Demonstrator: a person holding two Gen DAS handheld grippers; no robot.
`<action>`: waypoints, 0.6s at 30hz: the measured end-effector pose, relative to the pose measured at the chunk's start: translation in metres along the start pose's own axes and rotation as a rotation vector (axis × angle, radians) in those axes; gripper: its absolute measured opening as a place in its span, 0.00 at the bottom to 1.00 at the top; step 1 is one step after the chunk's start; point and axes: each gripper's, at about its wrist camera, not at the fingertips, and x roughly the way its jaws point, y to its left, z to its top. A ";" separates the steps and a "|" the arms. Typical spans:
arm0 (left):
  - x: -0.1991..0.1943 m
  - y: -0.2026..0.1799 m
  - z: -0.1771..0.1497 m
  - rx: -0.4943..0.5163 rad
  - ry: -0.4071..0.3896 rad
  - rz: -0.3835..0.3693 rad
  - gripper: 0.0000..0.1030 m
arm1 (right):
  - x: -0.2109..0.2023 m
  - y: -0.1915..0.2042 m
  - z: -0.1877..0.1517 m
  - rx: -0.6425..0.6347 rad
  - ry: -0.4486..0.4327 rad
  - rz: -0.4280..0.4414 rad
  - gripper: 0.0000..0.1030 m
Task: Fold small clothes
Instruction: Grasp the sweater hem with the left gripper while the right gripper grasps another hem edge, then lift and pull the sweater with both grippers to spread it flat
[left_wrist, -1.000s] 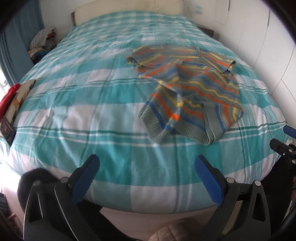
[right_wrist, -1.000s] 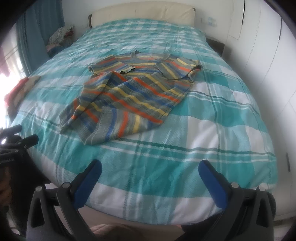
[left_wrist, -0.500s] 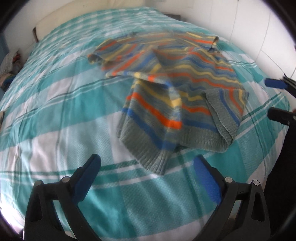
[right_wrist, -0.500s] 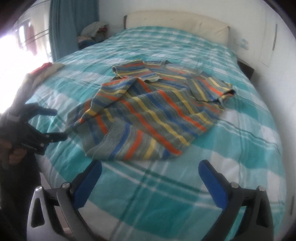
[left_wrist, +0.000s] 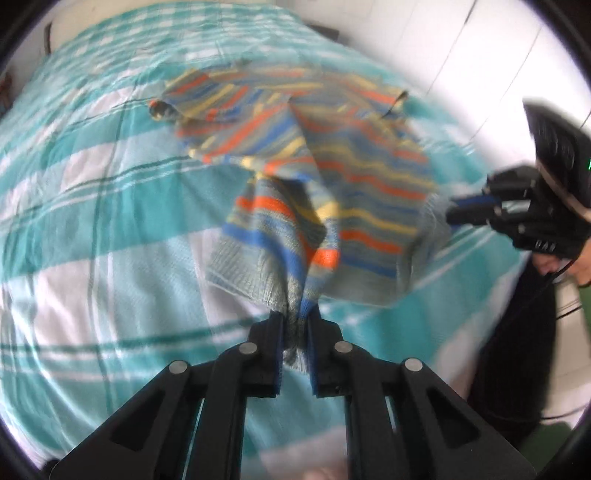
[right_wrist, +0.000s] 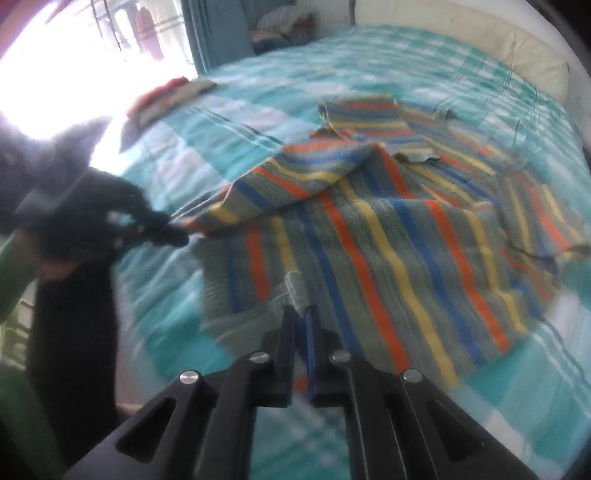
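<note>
Your two grippers, which stood spread wide above the near edge of the bed (left_wrist: 92, 258) a second ago with nothing between them, have just been closing, and now each one pinches the striped sweater (left_wrist: 332, 192). Your left gripper (left_wrist: 295, 332) has a bunched corner of the grey ribbed hem clamped between its pads, the knit drawn up into a peak toward it. Your right gripper (right_wrist: 301, 325) is pressed together on a small tuft of that same hem, further along the sweater's near edge. The sweater itself lies rumpled on the bed, its body toward you and its sleeves and neckline on the far side, one flap doubled over. With both hem corners now held, the grasp looks done, so the job appears to pass from reaching to handling: probably you lift and pull the hem taut to flatten the sweater before any fold. Both views are blurred, so how deep each bite goes cannot be told.
</note>
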 end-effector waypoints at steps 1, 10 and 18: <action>-0.009 0.000 -0.002 -0.013 -0.008 -0.027 0.09 | -0.022 0.002 -0.012 -0.002 -0.013 0.000 0.05; 0.015 0.042 -0.011 -0.188 0.069 -0.093 0.09 | -0.059 -0.037 -0.098 0.262 0.025 -0.114 0.28; 0.021 0.066 -0.021 -0.291 0.056 -0.133 0.09 | -0.059 -0.051 -0.130 0.582 -0.112 0.088 0.59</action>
